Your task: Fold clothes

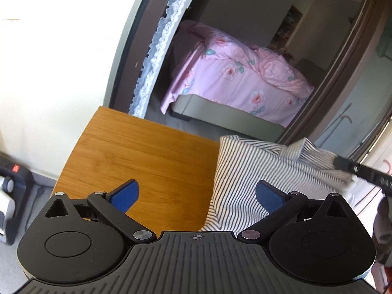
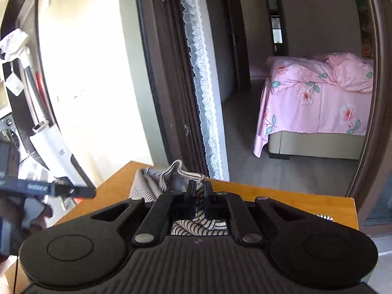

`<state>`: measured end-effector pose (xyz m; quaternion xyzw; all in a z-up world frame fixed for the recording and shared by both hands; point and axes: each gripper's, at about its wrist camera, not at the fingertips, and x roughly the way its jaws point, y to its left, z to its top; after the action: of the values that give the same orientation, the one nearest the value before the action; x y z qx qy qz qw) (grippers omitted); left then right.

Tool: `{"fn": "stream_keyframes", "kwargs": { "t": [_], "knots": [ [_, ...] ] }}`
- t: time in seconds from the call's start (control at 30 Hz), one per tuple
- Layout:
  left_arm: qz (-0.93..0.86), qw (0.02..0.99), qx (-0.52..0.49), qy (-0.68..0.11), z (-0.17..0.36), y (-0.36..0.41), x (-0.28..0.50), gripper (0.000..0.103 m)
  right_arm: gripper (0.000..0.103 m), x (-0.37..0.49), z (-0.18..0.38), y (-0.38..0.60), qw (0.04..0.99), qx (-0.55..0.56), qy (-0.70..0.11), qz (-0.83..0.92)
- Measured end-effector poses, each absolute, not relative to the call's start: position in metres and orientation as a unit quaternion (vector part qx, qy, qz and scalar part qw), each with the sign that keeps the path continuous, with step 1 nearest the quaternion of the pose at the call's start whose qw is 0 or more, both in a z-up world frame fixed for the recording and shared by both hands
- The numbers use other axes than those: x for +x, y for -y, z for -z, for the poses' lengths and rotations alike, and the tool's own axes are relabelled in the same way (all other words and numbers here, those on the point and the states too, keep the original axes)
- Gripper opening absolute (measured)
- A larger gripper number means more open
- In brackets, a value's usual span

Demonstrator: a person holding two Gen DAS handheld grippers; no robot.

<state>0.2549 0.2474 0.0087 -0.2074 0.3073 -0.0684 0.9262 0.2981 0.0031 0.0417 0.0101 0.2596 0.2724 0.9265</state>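
1. The right claw (image 2: 199,191) is closed, its jaws drawn together with striped cloth pinched between them; a fold of the shirt (image 2: 156,183) is bunched up just ahead of the tips and more of it shows beneath the jaws.
2. The left claw (image 1: 196,196) is spread wide and holds nothing; bare wood is seen between its blue pads (image 1: 127,193).
3. From the left claw, the shirt (image 1: 257,171) lies ahead and to the right; its near left edge runs roughly along the claw's pointing line, touching or just under the right-hand pad.
4. In the left view the right claw (image 1: 343,165) is seen gripping the shirt's far right part, near the collar, with that part lifted off the surface (image 1: 137,152).
5. The shirt lies on the right half of the surface; the left half is uncovered.
6. The coming move is judged to turn on the shirt's left edge: the left claw is the nearer to it, and a shift to the right would be needed before closing on it.
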Motion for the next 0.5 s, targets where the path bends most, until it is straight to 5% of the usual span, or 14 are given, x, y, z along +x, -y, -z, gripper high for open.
{"fn": "stream_keyframes", "kwargs": {
  "t": [0.5],
  "knots": [
    [0.148,0.927,-0.181,-0.295,-0.04,-0.194,0.187,0.103,0.007,0.144,-0.016,0.023,0.897,0.026,-0.284,-0.337]
  ]
}}
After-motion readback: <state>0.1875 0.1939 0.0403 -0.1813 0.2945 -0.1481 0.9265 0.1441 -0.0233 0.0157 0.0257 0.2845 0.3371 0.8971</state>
